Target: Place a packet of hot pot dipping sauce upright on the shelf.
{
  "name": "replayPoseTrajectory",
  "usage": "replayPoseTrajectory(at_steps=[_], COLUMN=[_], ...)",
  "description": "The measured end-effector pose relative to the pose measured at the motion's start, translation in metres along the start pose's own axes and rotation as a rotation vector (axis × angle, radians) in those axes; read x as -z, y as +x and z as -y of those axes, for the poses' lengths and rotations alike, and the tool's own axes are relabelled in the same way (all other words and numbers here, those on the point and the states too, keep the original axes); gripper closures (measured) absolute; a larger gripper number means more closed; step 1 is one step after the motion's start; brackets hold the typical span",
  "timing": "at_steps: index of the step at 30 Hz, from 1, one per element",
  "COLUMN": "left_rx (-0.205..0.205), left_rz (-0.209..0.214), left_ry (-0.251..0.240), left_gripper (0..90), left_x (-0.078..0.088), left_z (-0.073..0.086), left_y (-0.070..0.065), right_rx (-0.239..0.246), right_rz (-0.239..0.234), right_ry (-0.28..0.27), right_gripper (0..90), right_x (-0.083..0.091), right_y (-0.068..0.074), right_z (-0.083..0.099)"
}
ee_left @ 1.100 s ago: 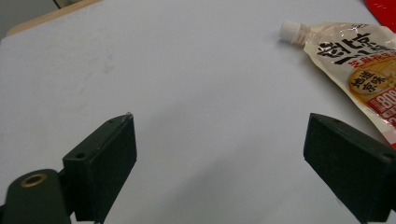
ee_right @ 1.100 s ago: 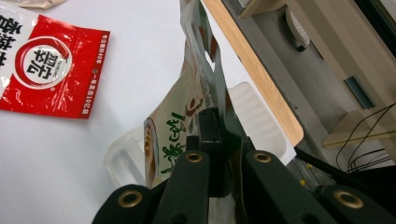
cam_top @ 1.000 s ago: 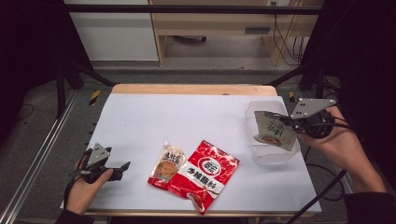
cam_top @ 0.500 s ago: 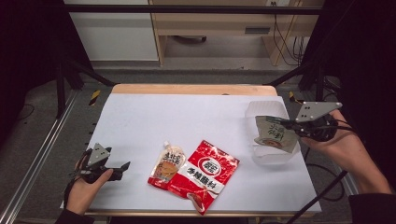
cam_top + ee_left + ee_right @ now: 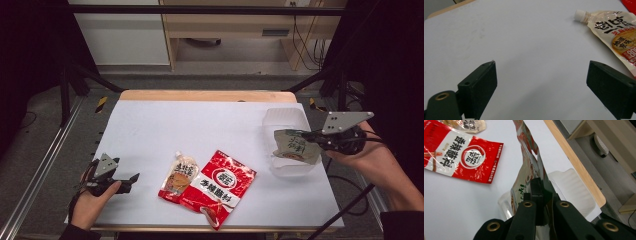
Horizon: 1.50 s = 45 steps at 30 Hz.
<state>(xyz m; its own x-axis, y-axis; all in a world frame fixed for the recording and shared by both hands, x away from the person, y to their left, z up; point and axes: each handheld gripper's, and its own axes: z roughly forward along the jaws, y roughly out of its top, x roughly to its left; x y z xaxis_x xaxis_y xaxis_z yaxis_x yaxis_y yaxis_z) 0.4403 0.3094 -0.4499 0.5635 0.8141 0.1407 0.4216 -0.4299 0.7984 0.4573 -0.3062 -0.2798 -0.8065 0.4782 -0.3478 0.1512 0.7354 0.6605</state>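
Left gripper point(image 5: 131, 178) sits at the table's point(image 5: 210, 120) near-left corner, jaws wide apart, nothing between them; in the left gripper view we see bare white table point(image 5: 524, 45) between the jaws. Just right of it lies the spouted pouch point(image 5: 179, 176), flat, cap pointing away from us; its right edge touches the red packet point(image 5: 220, 189), also flat, near the front edge. Further right, the clear plastic container point(image 5: 285, 120) stands at the table's right side. We hold the greenish packet point(image 5: 291, 146) above it, clamped by one edge in the right gripper point(image 5: 309, 136), jaws closed tight on it. In the right gripper view the greenish packet point(image 5: 529, 165) stands edge-on over the clear plastic container point(image 5: 571, 187).
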Motion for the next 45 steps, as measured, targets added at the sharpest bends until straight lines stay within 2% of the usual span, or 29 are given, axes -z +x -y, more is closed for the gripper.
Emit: replayPoseTrajectory(at_steps=[12, 16, 24, 26, 29, 34, 38, 40, 45], left_rx=[-0.007, -0.007, -0.007, -0.007, -0.007, -0.009, -0.013, -0.013, -0.011], left_rz=[-0.001, -0.002, -0.003, -0.003, -0.004, -0.003, -0.001, -0.001, -0.003], left_ry=[0.01, 0.011, 0.01, 0.012, 0.013, 0.014, 0.014, 0.014, 0.017], left_gripper=[9.4, 9.5, 9.5, 9.5, 9.5, 9.6, 9.6, 9.6, 9.6], left_x=[-0.001, -0.002, -0.001, -0.002, -0.002, -0.001, -0.002, -0.002, -0.002], left_z=[0.0, 0.0, 0.0, 0.0, 0.0, 0.0, 0.0, 0.0, 0.0], left_y=[-0.001, -0.001, -0.001, -0.001, -0.001, -0.002, -0.002, -0.002, -0.001], right_rx=[-0.02, -0.025, -0.06, -0.079, -0.099, -0.145, -0.175, -0.188, -0.259], right_rz=[-0.054, -0.08, -0.118, -0.116, -0.116, -0.089, -0.051, -0.032, -0.011], right_ry=[-0.024, -0.033, -0.021, -0.029, -0.004, -0.002, 0.028, 0.049, 0.061], right_gripper=[90.0, 89.6, 89.3, 88.4, 86.5, 83.9, 77.5, 71.4, 44.3], right_x=[0.009, -0.001, -0.035, -0.039, -0.045, -0.044, -0.044, -0.045, -0.044], right_y=[0.002, 0.002, 0.004, 0.003, 0.002, -0.002, -0.003, -0.004, -0.001], right_z=[0.01, 0.012, 0.023, 0.028, 0.036, 0.044, 0.047, 0.049, 0.046])
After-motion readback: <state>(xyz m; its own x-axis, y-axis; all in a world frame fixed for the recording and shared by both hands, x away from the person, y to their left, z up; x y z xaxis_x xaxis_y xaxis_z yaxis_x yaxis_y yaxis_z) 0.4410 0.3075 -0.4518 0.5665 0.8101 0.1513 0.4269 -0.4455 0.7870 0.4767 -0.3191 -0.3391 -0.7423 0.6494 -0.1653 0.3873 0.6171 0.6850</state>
